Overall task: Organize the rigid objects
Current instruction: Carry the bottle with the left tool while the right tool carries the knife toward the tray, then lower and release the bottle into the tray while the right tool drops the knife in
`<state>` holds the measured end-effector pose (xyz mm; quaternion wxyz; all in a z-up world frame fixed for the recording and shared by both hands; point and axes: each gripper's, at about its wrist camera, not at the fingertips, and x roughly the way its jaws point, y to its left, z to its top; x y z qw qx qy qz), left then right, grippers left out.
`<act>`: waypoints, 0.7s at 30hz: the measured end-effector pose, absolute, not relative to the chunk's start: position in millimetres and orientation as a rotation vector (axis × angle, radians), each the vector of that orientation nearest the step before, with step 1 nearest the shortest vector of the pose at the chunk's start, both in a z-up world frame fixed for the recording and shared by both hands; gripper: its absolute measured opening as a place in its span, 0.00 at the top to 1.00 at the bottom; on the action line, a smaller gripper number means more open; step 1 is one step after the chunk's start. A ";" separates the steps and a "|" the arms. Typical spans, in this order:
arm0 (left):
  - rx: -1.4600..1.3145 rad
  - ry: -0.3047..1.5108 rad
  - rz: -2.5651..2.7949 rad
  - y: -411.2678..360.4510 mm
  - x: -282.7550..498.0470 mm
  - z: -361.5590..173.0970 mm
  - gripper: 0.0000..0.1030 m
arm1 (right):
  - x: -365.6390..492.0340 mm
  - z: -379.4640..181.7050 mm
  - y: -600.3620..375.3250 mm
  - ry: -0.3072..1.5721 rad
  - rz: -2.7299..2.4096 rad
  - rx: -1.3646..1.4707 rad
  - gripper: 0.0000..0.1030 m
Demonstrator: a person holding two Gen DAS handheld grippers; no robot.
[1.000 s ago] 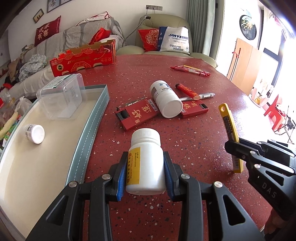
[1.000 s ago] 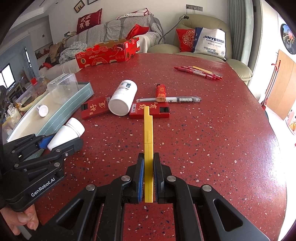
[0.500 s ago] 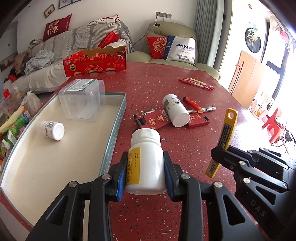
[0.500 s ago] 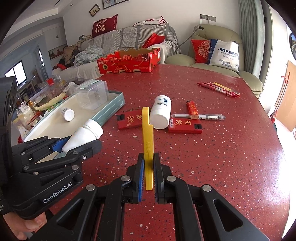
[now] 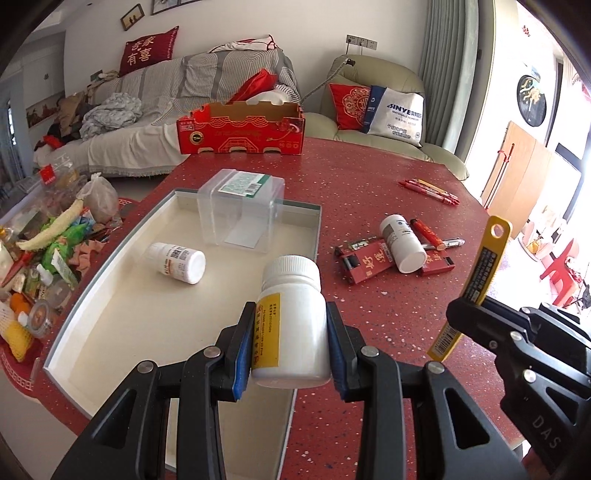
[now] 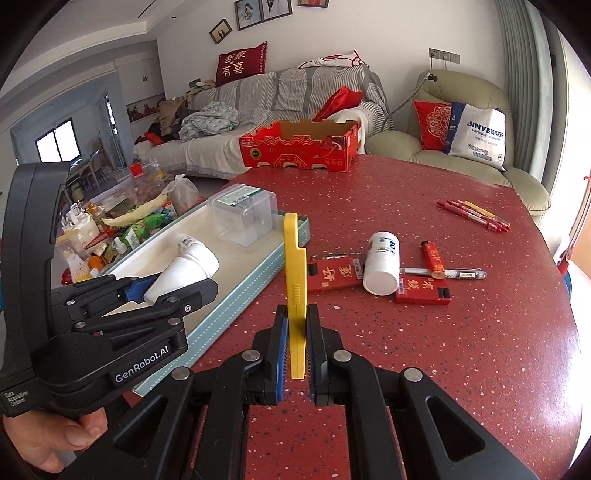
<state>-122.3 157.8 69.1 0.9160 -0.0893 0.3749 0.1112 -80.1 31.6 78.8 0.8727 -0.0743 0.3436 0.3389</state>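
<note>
Over the tray's (image 5: pixel 314 236) near 5 o'clock corner, left claw (image 5: pixel 290 349) clamps a white pill bottle (image 5: pixel 291 317), right claw (image 6: pixel 295 354) pinches a yellow utility knife (image 6: pixel 294 280) above the worktop (image 6: pixel 461 350); carry step, next likely lowering both into the tray.

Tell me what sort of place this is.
Most likely a home living room. A sofa draped in a striped cover and a green armchair with cushions stand behind the red speckled table, and framed pictures hang on the wall.
</note>
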 end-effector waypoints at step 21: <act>-0.252 0.789 0.400 243.1 -153.7 57.8 0.63 | -107.4 80.7 132.2 0.776 0.921 -0.178 0.91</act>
